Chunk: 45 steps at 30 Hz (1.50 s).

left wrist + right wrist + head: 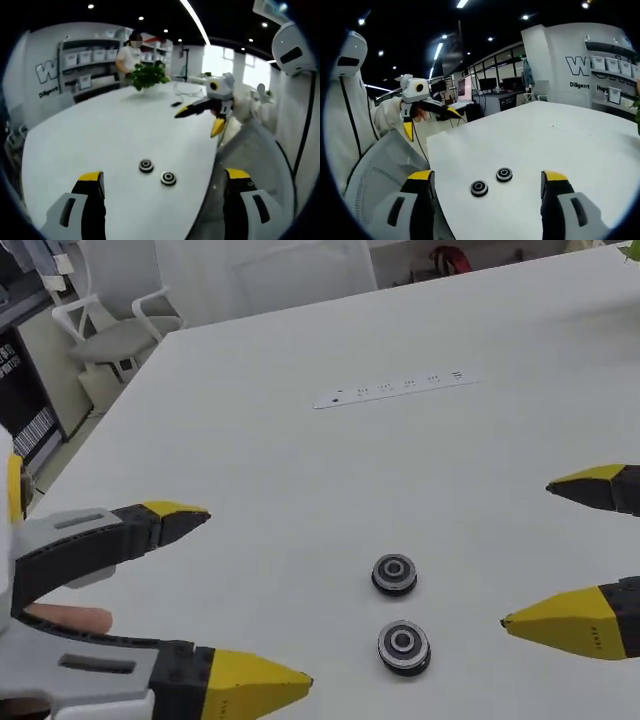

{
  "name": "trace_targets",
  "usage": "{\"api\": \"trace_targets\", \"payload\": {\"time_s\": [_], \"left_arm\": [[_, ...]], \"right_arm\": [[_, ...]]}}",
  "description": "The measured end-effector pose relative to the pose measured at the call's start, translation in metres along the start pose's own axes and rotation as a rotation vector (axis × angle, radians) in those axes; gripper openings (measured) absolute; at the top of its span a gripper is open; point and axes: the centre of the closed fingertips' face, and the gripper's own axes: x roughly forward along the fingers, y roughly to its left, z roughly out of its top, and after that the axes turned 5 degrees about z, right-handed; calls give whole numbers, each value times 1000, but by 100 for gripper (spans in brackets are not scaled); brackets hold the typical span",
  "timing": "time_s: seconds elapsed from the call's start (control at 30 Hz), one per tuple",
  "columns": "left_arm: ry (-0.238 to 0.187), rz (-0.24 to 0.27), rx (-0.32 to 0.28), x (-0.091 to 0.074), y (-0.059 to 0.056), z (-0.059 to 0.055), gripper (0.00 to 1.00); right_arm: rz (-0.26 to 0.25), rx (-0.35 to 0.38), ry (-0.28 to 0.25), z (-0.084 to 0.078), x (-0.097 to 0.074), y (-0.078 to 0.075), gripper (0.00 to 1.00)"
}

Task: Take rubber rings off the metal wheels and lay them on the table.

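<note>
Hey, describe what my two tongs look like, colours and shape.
The left tongs and right tongs match: black jaws tapering to pointed yellow tips, mounted on pale grey bodies. A white sleeve shows behind the left one.

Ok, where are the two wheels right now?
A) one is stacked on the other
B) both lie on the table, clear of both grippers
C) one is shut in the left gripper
B: the far wheel and the near wheel lie apart on the table, between the open left gripper and the open right gripper.
</note>
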Motion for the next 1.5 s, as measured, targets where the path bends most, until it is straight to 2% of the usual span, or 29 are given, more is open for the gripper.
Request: {"api": "trace_targets", "payload": {"time_s": [0.13, 0.2, 0.37, 0.57, 0.77, 1.1, 1.2, 1.33, 1.5], "left_arm": [[-9, -28, 1, 6, -3, 3, 96], [-47, -59, -10, 9, -8, 9, 95], [-103, -72, -14, 18, -12, 18, 95], [-130, -89, -12, 31, -14, 23, 91], [-166, -102, -8, 40, -13, 28, 84], [-168, -132, -14, 56, -16, 23, 74], [-158, -137, -14, 63, -16, 19, 71], [-147, -145, -24, 71, -15, 13, 70], [-131, -174, -25, 80, -19, 6, 66]], "right_arm": [[27, -1, -13, 2, 3, 2, 82], [32, 4, -16, 1, 4, -1, 81], [51, 11, -12, -4, 9, -2, 81], [101, -2, 12, -12, 19, 4, 71], [109, -29, 15, -16, 27, 2, 68], [139, -44, 7, -25, 40, 1, 56], [160, -37, -6, -27, 43, 3, 50], [183, -39, 1, -32, 50, 7, 47], [200, -37, 22, -43, 57, 8, 43]]}}
